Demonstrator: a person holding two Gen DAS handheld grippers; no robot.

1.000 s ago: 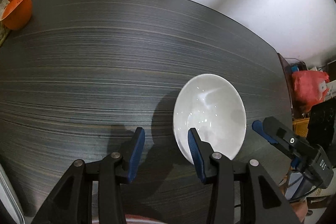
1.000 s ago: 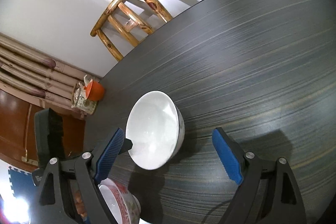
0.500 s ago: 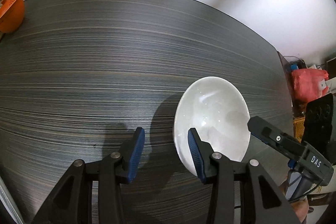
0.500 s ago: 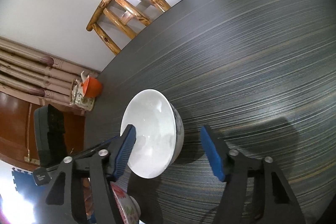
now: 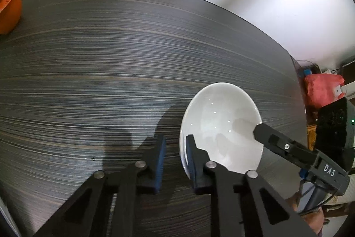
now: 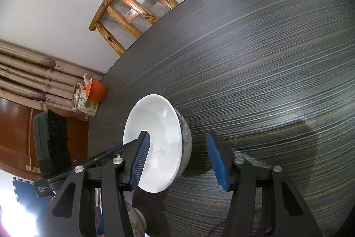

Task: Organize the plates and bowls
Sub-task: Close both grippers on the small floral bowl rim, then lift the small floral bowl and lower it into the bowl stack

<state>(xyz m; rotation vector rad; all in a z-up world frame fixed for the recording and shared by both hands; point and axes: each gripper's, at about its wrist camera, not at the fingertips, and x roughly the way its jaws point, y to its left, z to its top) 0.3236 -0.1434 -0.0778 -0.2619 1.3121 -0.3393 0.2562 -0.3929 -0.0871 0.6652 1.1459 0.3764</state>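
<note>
A white bowl (image 5: 221,126) stands upright on the dark striped table (image 5: 111,59). My left gripper (image 5: 176,154) straddles the bowl's near-left rim, one finger inside and one outside. Its jaws are closing, and a strip of table still shows between the outer pad and the wall. In the right wrist view the same bowl (image 6: 155,126) has my right gripper (image 6: 178,159) astride its opposite wall. The left pad is inside; the right pad stands apart from the outside. These jaws are closing too. My right gripper's black finger (image 5: 266,137) shows reaching over the rim.
A flower-patterned bowl (image 6: 135,221) sits at the table's near edge under my right gripper. An orange cup (image 6: 95,91) stands at the table's far corner. A wooden chair (image 6: 131,10) is beyond the far edge. A red bag (image 5: 321,90) lies off the right side.
The left jaws have narrowed sharply around the bowl's rim. The right gripper came down and in; its jaws narrowed and its left finger went inside the bowl.
</note>
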